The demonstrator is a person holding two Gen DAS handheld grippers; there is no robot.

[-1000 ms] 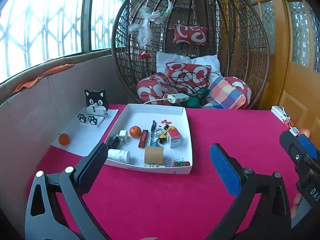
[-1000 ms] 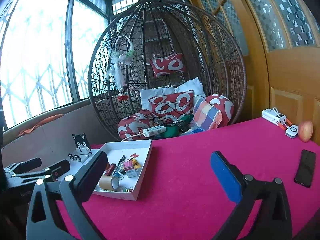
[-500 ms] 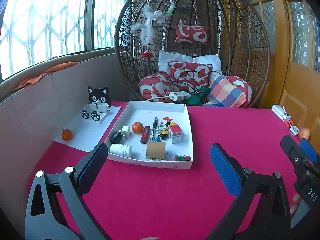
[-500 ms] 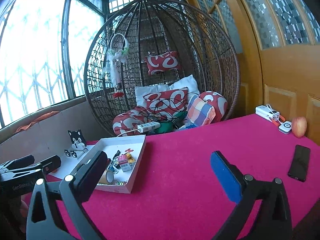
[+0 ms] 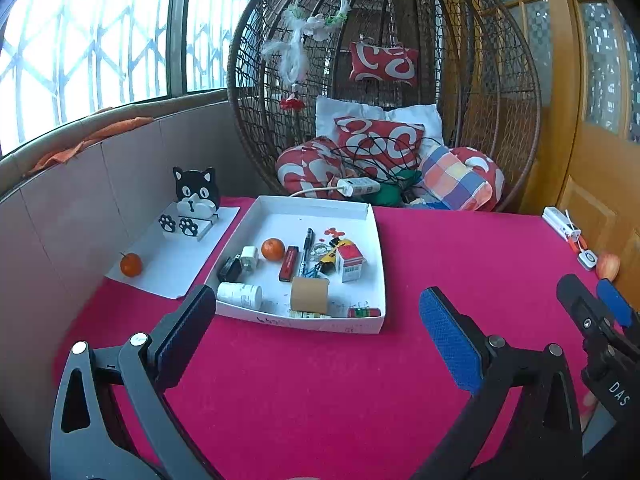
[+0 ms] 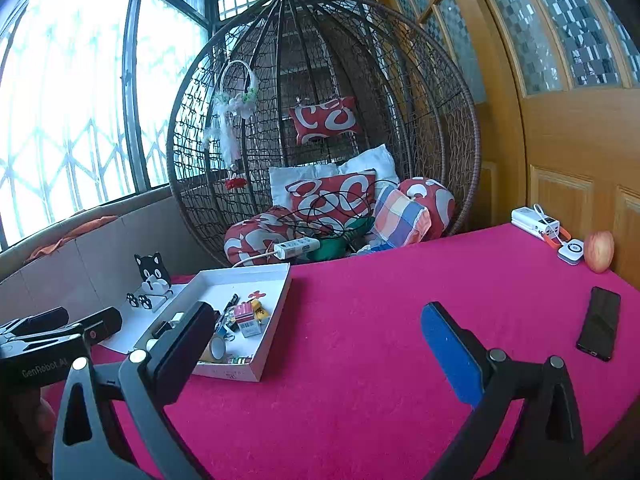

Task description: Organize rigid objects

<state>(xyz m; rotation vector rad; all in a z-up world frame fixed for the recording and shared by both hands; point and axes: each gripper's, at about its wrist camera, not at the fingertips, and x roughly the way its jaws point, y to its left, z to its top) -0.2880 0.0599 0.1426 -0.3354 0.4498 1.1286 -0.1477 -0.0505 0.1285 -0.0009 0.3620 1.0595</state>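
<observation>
Both tools, left tool and right tool, gape wide, empty; white tray holds orange, tape roll, bottle.

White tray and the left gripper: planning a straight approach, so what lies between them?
Only bare pink tablecloth. In the left wrist view nothing sits between the open left gripper and the white tray.

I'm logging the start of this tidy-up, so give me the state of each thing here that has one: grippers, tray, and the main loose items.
left gripper: open, empty, above the cloth.
right gripper: open, empty.
white tray: lidless, holding mixed small items.
tape roll: lying on its side in the tray.
white bottle: lying on its side in the tray.
small carton: upright in the tray.
phone: flat on the cloth, screen dark.
</observation>
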